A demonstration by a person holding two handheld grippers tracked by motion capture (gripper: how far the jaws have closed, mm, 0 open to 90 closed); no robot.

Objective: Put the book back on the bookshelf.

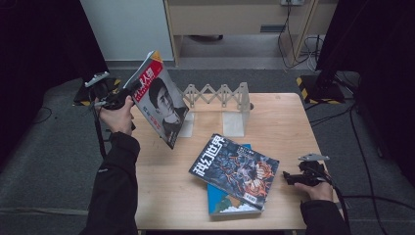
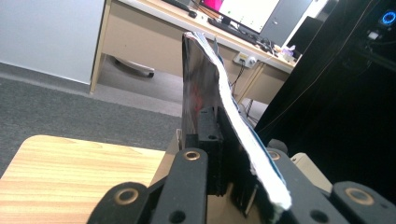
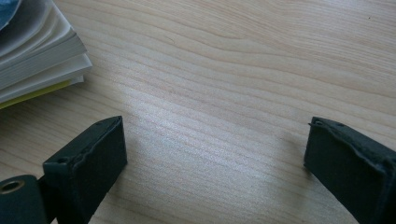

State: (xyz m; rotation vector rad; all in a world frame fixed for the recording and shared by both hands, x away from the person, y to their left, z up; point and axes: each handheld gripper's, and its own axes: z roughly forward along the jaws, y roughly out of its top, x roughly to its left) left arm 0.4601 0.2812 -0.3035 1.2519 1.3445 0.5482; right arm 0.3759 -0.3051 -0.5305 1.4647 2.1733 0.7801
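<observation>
A magazine (image 1: 159,100) with a face on its cover hangs tilted above the table's left rear, in front of a folding white book rack (image 1: 222,98). My left gripper (image 1: 128,90) is shut on its left edge; in the left gripper view the magazine (image 2: 219,98) stands edge-on, clamped between the black jaws. Two more books lie stacked mid-table: a dark illustrated one (image 1: 235,166) over a blue one (image 1: 230,200). My right gripper (image 1: 288,177) rests near the table's right front edge, open, with bare wood between its fingers (image 3: 93,158); the page edges of the stack (image 3: 37,56) lie to its left.
The wooden table (image 1: 166,186) stands on grey carpet. Behind it are a desk, cables and a dark stand with yellow-black tape (image 1: 318,90). In the left gripper view a desk with a monitor (image 2: 247,14) lies beyond the magazine.
</observation>
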